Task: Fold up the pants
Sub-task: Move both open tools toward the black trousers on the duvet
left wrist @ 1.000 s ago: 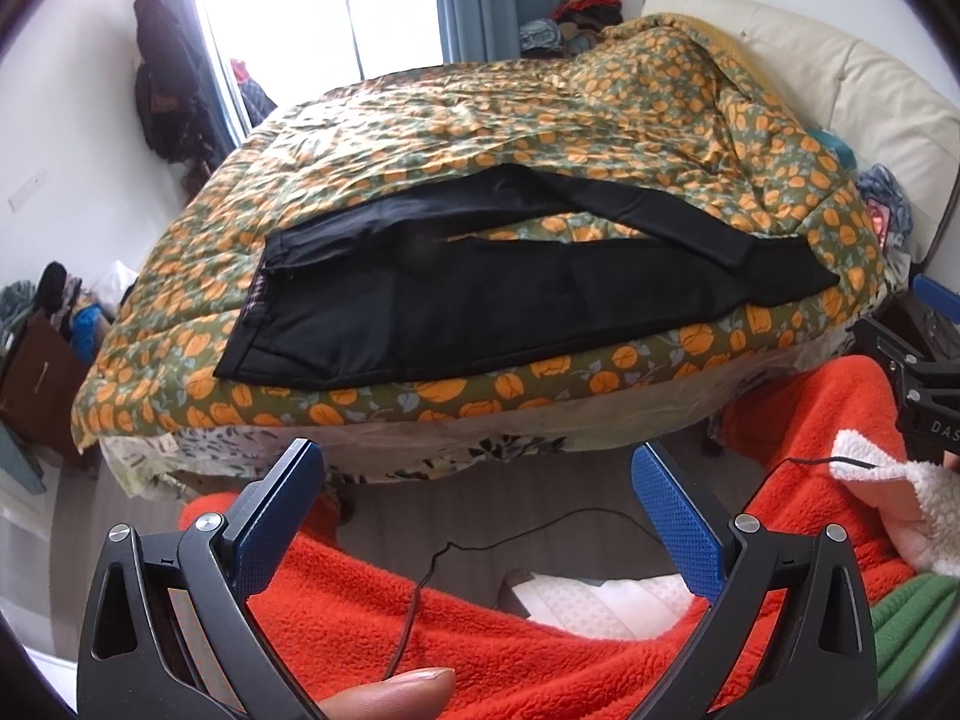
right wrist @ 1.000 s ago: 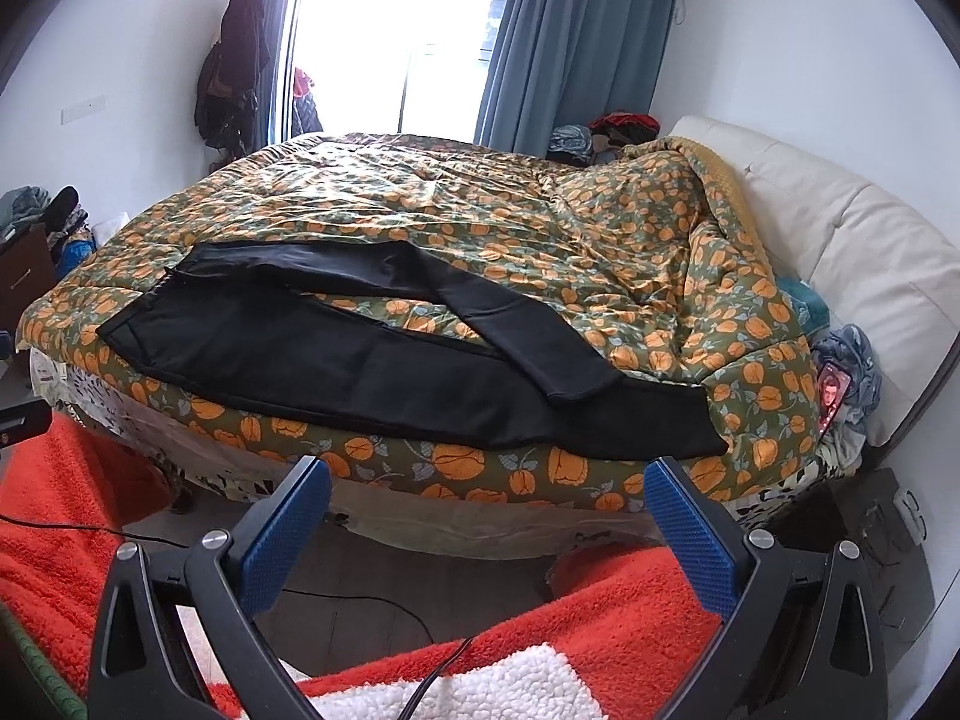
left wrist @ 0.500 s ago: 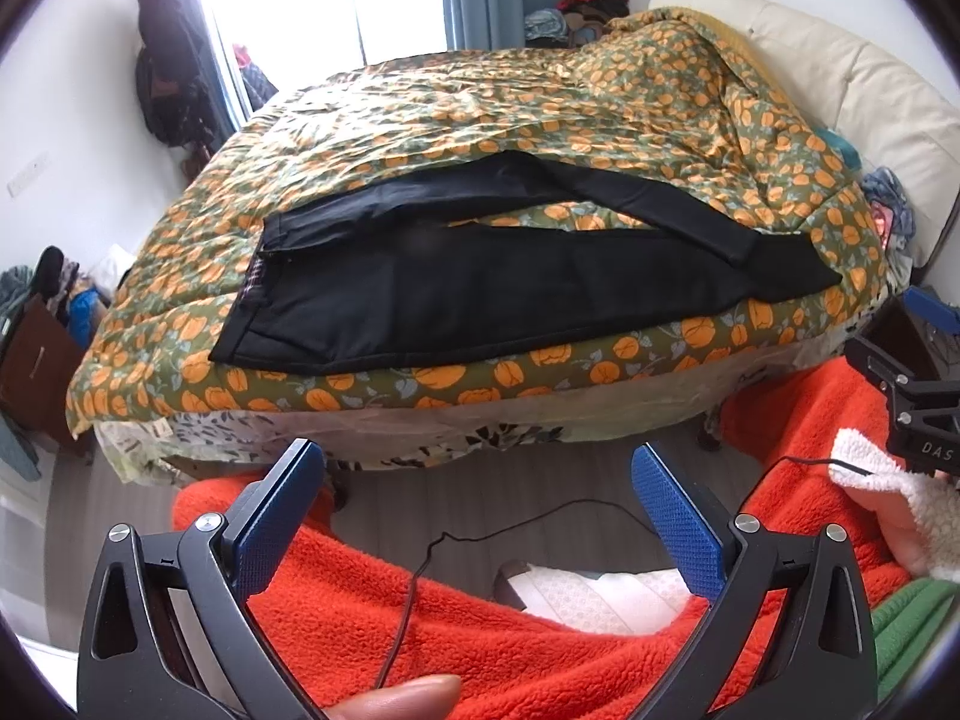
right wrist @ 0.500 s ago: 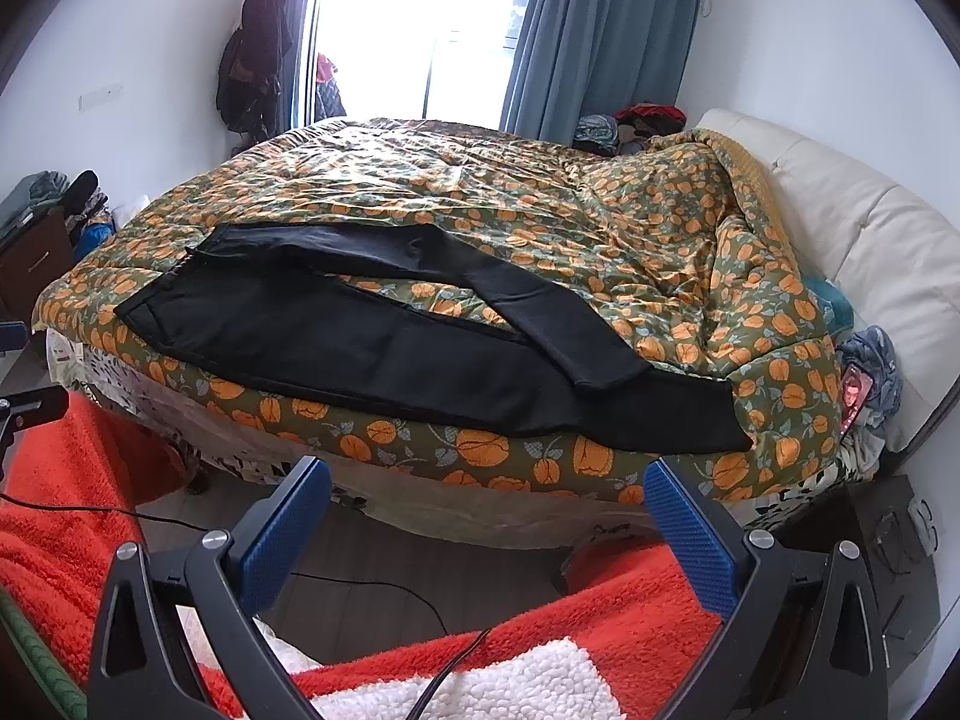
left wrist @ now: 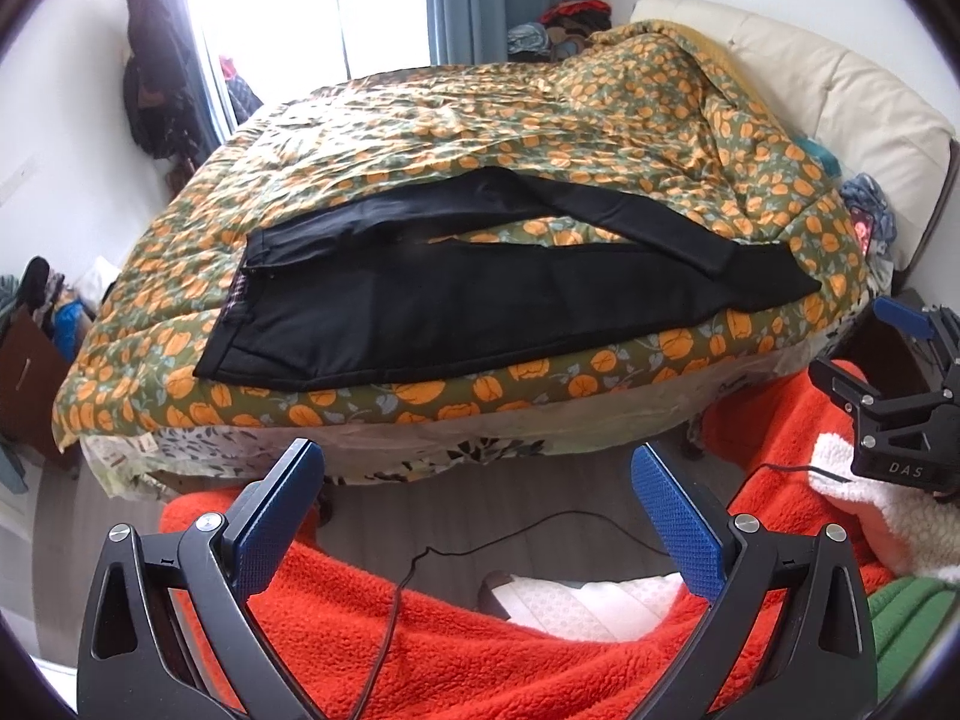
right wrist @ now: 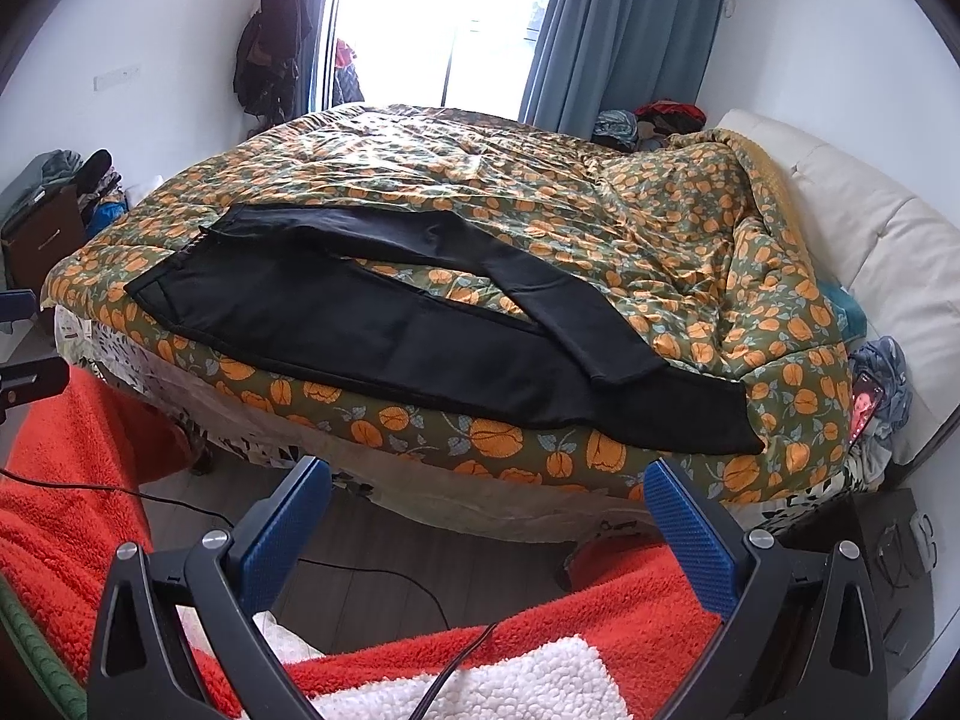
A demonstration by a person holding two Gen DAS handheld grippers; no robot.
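Note:
Black pants (left wrist: 456, 306) (right wrist: 384, 324) lie flat along the near edge of the bed, waistband to the left, leg ends to the right. The far leg crosses diagonally over the near one at its right end. My left gripper (left wrist: 477, 474) is open and holds nothing, back from the bed over the floor. My right gripper (right wrist: 489, 495) is also open and holds nothing, short of the bed's edge; it also shows at the right of the left wrist view (left wrist: 900, 360). Neither touches the pants.
An orange-flowered quilt (left wrist: 540, 120) (right wrist: 540, 180) covers the bed, bunched up toward a cream headboard (right wrist: 870, 240). A red fleece sleeve (left wrist: 480, 648) and a black cable (left wrist: 540, 528) lie below the grippers. A phone (right wrist: 864, 408) and clothes sit at the bed's right; a dark cabinet (right wrist: 42, 234) stands left.
Both grippers have risen and tilted a little, so the bed and pants sit lower and nearer in both views. The fingertip at the left view's bottom edge is gone. The pants have not moved.

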